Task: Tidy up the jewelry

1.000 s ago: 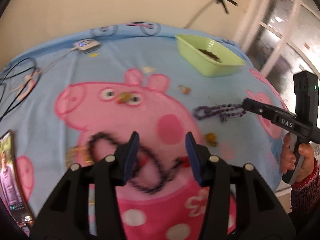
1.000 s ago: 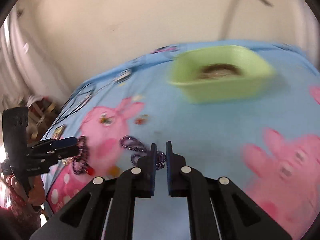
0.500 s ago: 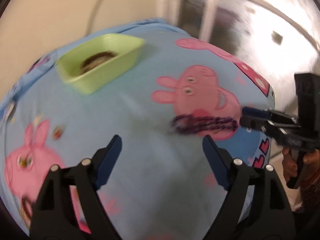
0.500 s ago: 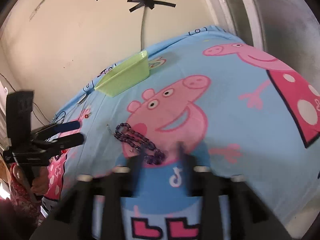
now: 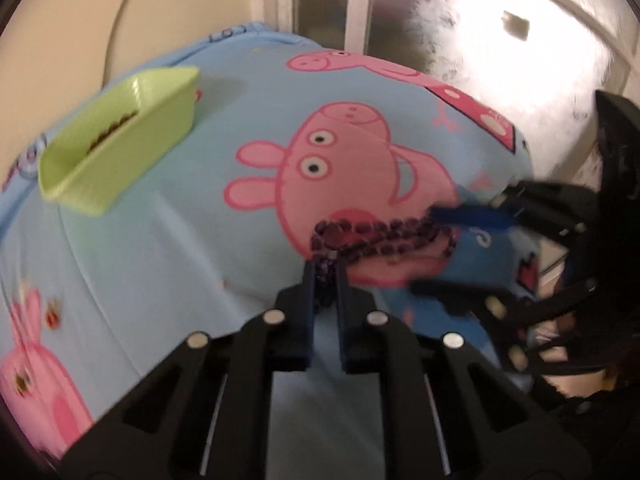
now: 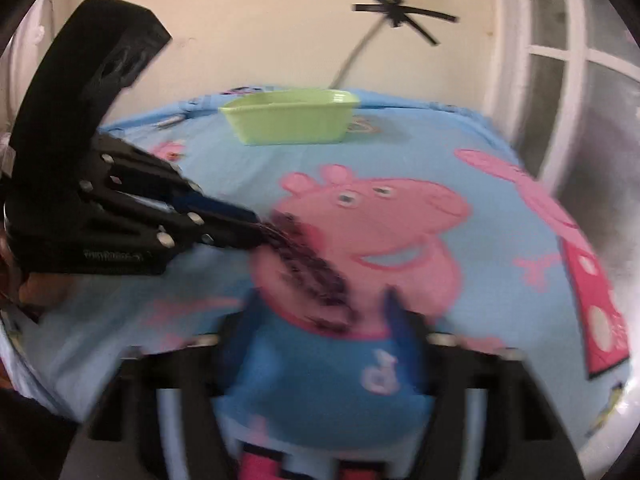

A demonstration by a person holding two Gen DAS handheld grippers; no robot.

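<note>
Evidently a two-handed lift is being set up on the purple bead necklace (image 5: 380, 236), which lies stretched in a doubled strand across the pink pig printed on the blue sheet (image 5: 192, 264), near the right edge of the covered surface. The left tool (image 5: 325, 276) is drawn in narrow, and a few beads at the near left end of the strand are pinched between its fingers, so that this end is fixed before the rest is raised. The right tool (image 5: 430, 250) is brought in from the right with its jaws apart and blurred; they are closing, and the far right end of the strand is seen between them, though no firm pinch can be made out yet. Both ends are probably taken because a loose bead string sags and tangles when it is held at one point only. The green tray (image 5: 120, 160) is placed well apart at the far left, with some dark pieces already inside, and is judged to be the place where the necklace is meant to go.
</note>
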